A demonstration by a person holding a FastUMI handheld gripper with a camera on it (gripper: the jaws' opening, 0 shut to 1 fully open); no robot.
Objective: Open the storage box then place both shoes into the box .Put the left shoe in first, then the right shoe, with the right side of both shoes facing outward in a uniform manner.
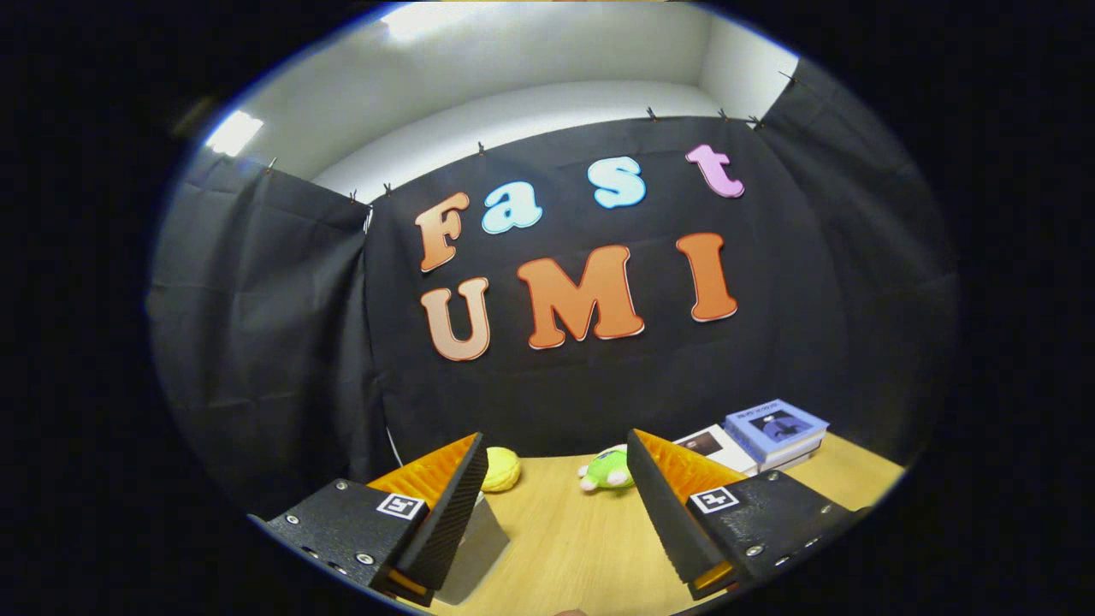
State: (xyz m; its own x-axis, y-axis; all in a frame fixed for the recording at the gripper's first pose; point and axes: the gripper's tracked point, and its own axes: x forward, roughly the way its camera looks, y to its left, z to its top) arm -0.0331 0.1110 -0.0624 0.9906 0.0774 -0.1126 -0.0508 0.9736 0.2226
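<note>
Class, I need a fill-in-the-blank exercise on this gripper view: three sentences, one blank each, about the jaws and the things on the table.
1. The gripper has its jaws ____, with nothing between them.
2. Beyond the jaws, a yellow toy and a ____ plush toy lie on the wooden table.
3. The stack of books rests on the table in front of the ____ cloth wall.

Missing words: open; green; black
</note>
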